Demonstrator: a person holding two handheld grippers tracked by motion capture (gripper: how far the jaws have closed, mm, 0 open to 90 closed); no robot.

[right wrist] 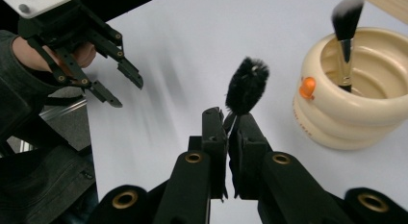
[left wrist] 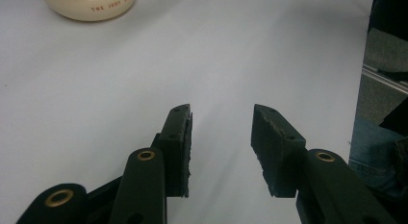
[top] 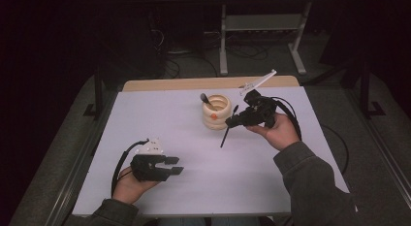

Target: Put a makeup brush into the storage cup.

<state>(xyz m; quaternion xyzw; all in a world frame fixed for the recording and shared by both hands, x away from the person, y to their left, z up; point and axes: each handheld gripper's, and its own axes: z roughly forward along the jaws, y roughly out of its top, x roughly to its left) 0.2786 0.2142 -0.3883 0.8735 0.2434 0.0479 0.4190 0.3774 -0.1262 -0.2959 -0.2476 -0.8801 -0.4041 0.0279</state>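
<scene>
Cream holder (top: 216, 111), far centre of counter (top: 160, 134): one brush (right wrist: 346, 22) stowed. Second brush (right wrist: 246, 84) clamped in right gripper (right wrist: 226, 119), unstowed. Left gripper (left wrist: 221, 113) apart, idle.

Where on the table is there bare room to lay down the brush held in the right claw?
Bare room: the stretch of white table between the left claw and the cream holder, and the near strip under the black brush. Crowded: around the holder, where the right claw hangs close.
</scene>
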